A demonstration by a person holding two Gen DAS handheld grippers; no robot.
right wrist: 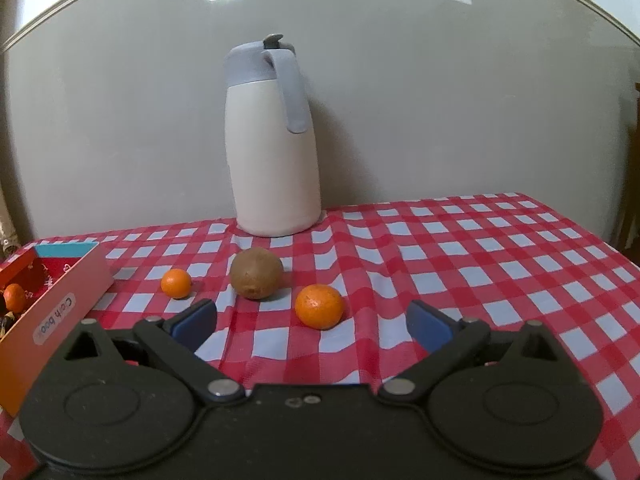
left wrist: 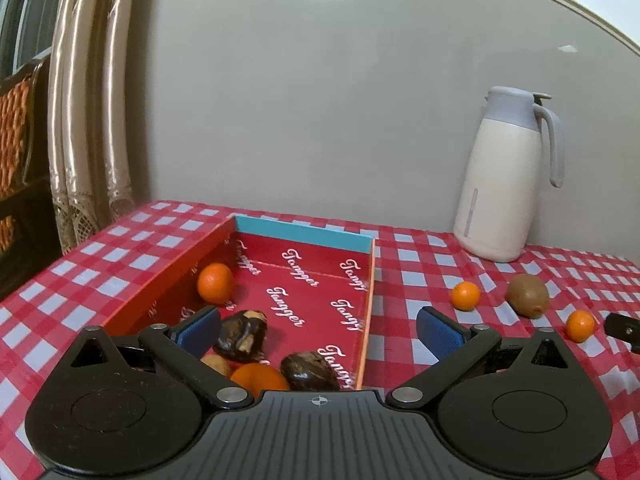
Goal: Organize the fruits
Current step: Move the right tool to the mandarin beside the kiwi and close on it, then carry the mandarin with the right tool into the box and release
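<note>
Fruits lie in two groups on a red-and-white checked tablecloth (right wrist: 460, 248). One group is inside a shallow red cardboard box (left wrist: 320, 284) with white script lettering on its floor and a blue strip along the far wall: a small orange mandarin (left wrist: 215, 283) against the left wall, two dark brown wrinkled fruits (left wrist: 241, 335) (left wrist: 310, 371) nearer the camera, another orange mandarin (left wrist: 258, 378) at the near edge, and a small tan piece (left wrist: 216, 364) beside it, too hidden to identify.

Second group, loose on the cloth to the right of the box: a fuzzy brown kiwi (right wrist: 256, 273), a small mandarin (right wrist: 176, 283) left of it, and a larger-looking mandarin (right wrist: 319, 306) nearest the right gripper. None touch each other. All three also show in the left wrist view, past the box's right wall.

Left gripper (left wrist: 318, 330): jaws spread wide, blue pads apart, nothing between them; it hangs over the near end of the box, above the fruit there.

Right gripper (right wrist: 311, 322): jaws wide apart, pads touching nothing. The nearest mandarin sits just ahead of the gap between its fingertips, on the cloth, not gripped.

A cream insulated jug with grey lid and handle (right wrist: 274, 140) stands upright at the back against the pale wall. Beige curtain folds (left wrist: 88, 100) hang left of the table.
</note>
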